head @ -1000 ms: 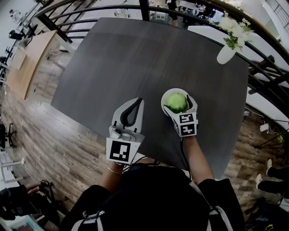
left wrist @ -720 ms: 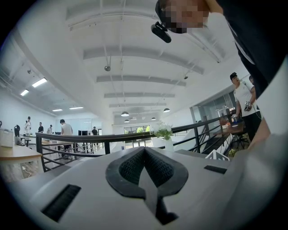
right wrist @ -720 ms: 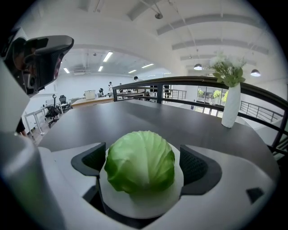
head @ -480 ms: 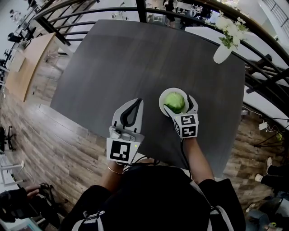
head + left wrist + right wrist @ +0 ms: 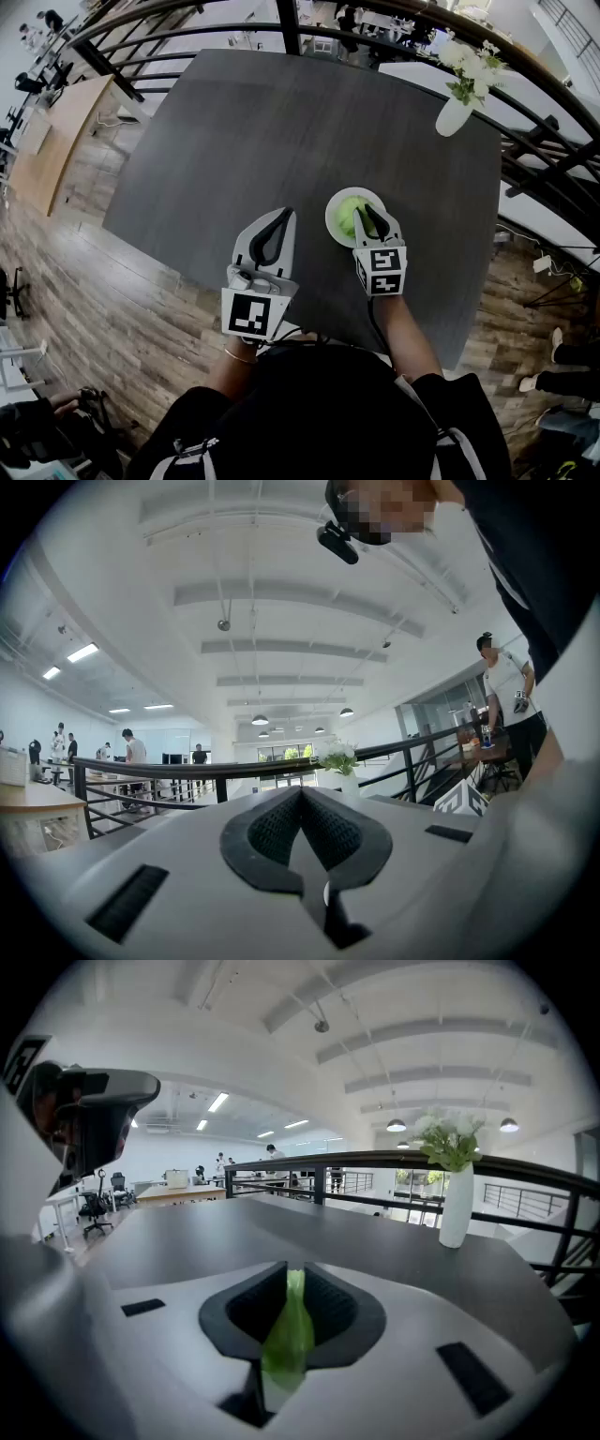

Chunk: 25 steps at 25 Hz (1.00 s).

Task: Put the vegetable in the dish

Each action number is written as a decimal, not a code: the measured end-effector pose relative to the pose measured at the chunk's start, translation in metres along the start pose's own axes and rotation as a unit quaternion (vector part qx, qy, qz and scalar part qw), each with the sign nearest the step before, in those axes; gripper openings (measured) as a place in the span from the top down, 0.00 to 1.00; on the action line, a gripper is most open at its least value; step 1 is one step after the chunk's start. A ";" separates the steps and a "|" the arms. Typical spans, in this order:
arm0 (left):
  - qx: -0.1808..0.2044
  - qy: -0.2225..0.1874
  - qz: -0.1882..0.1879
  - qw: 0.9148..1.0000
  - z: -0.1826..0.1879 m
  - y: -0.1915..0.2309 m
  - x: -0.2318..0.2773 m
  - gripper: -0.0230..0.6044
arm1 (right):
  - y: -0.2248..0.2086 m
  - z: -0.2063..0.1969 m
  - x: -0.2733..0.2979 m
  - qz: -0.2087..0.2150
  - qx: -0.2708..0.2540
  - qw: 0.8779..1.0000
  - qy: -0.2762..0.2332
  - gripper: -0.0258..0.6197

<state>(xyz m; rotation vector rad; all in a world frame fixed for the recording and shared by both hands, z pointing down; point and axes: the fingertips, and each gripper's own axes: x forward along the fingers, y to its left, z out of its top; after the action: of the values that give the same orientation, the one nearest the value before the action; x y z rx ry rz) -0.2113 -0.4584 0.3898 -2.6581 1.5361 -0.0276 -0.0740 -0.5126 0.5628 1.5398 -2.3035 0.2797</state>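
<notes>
Closing right tool (image 5: 292,1277) nips vegetable (image 5: 284,1344) — shown only in its own view; left tool (image 5: 302,794) together.

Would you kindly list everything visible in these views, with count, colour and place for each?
Table: one, dark grey, centre of the head view.
Dish: one, white, on the table's near side.
Vegetable: one, green, in the dish.
Vase: one, white, holding white flowers, table's far right corner.
Railing: one, black, beyond the table.
Floor: one, brown wood, left of the table.
Bystanders: several, far off beyond the railing.
Left gripper: one, white and black, left of the dish, shut, empty.
Right gripper: one, white and black, over the dish; jaws have just been closing, green shows in their gap, pinch or not unclear.
Arms: two, black sleeves, behind the grippers.
</notes>
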 end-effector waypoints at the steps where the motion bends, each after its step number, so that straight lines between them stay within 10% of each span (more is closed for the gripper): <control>1: 0.000 0.001 0.000 1.000 0.000 -0.001 0.000 0.96 | -0.001 0.000 -0.001 -0.009 -0.004 1.000 -0.001 0.91; 25: -0.005 -0.008 -0.037 0.999 0.007 -0.043 0.013 0.96 | 0.003 0.069 -0.068 0.014 0.009 0.996 -0.089 0.95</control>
<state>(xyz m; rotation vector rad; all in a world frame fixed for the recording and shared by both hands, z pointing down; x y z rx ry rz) -0.1673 -0.4483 0.3856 -2.7153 1.4356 -0.0019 -0.0656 -0.4784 0.4731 1.6018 -2.4654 0.1770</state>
